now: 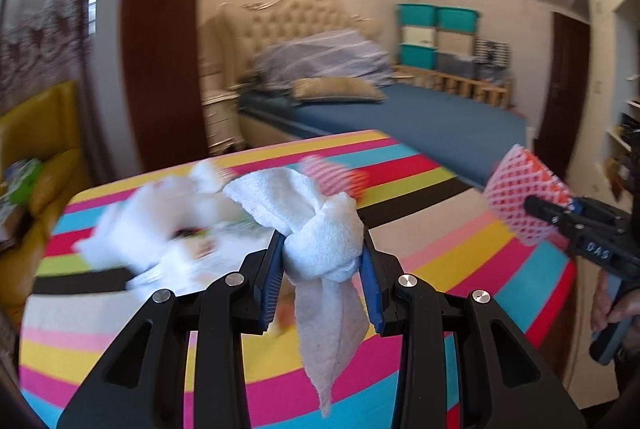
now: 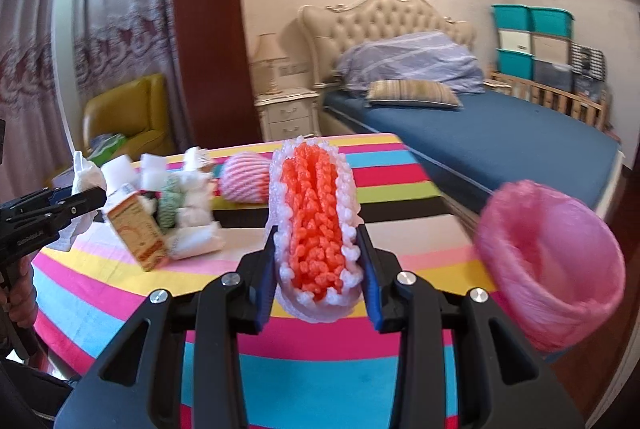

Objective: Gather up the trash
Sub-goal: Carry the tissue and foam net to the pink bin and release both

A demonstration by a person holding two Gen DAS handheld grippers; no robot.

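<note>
My left gripper (image 1: pixel 322 245) is shut on a knotted white tissue (image 1: pixel 324 241), held above the striped table (image 1: pixel 440 249); its tail hangs down between the fingers. My right gripper (image 2: pixel 318 265) is shut on an orange and white foam fruit net (image 2: pixel 314 213), also lifted over the table. That net and right gripper show at the right of the left wrist view (image 1: pixel 524 193). A second pink-striped foam net (image 2: pixel 244 179) lies on the table beside a heap of white tissues (image 2: pixel 196 205) and a small orange carton (image 2: pixel 138 229). A bin with a pink liner (image 2: pixel 552 261) stands at the table's right edge.
Behind the table is a bed with a blue sheet (image 2: pixel 500 141), a white nightstand (image 2: pixel 286 115) and a yellow armchair (image 2: pixel 128 117). A dark wooden post (image 2: pixel 208 29) rises behind the table. A hand (image 1: pixel 608 305) holds the right gripper's handle.
</note>
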